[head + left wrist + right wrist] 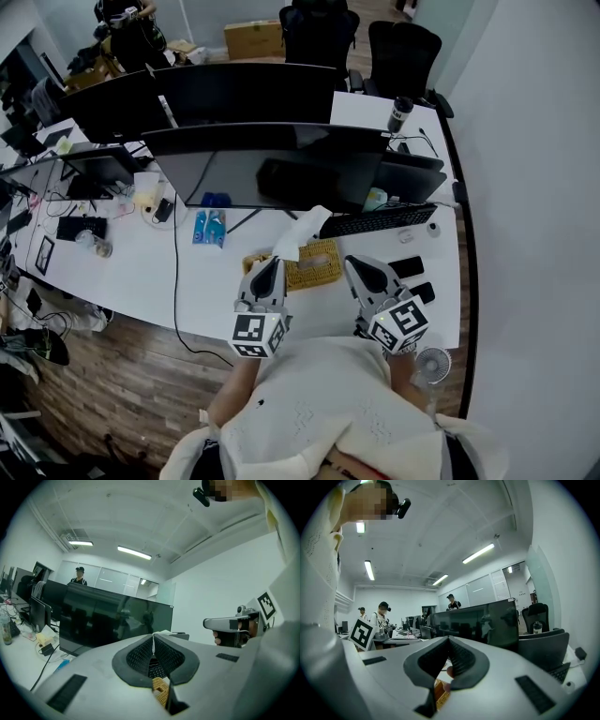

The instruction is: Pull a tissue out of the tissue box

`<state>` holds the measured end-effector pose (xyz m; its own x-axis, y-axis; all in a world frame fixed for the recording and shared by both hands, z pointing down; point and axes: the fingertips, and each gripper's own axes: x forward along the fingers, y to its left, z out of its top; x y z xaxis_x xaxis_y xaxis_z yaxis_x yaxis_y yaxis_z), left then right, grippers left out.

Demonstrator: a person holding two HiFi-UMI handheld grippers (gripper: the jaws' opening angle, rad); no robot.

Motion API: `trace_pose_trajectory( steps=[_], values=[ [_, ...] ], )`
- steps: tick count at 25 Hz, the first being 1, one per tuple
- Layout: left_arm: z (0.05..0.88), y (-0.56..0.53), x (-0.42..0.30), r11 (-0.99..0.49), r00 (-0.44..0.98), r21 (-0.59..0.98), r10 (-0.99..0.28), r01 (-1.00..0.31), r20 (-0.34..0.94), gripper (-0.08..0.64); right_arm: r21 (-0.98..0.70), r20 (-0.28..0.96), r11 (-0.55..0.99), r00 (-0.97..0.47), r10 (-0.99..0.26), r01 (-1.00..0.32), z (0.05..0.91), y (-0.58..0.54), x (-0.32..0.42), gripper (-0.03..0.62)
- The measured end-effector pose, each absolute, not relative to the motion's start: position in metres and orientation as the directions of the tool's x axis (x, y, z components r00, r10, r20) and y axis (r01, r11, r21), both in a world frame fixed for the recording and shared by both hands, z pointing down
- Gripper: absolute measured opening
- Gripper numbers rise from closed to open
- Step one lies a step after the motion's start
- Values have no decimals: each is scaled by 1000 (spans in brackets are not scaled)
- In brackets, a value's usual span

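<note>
From the head view, a white smooth-topped table [234, 291] carries a row of dark glossy monitors [272, 164], a black keyboard [389, 220] and, near its front edge, the tissue box [317, 267], a low rectangular case of yellow-brown woven material with an open-weave look. A white tissue [302, 232] stands up out of it in a soft crumpled, slightly leaning plume. The left gripper [275, 260] tapers to a point right at the tissue's lower part, just beside the box's left end, and the right gripper [352, 262] tapers to a point by the box's right end; both are matte grey shells with dark pads and black-and-white marker cubes at the rear. In the left gripper view the black ribbed, mesh-like pads are pressed together with a thin white sheet of tissue pinched edge-on between them, its top peeking above the tips, and a patch of the box's weave shows below the jaws. In the right gripper view the dark ribbed pads meet at their tips with nothing clamped between them, and a yellow-brown sliver of the box shows under them.
</note>
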<state>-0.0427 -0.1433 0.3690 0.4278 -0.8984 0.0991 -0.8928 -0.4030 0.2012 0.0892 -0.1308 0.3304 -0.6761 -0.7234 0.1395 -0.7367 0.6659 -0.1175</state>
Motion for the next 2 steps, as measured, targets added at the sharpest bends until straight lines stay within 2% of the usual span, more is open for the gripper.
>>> trace_pose_trajectory(
  steps=[2],
  values=[
    [369, -144, -43, -402, 427, 205, -899, -892, 98, 17, -117, 141, 663, -673, -726, -739, 329, -131, 90, 0]
  ],
)
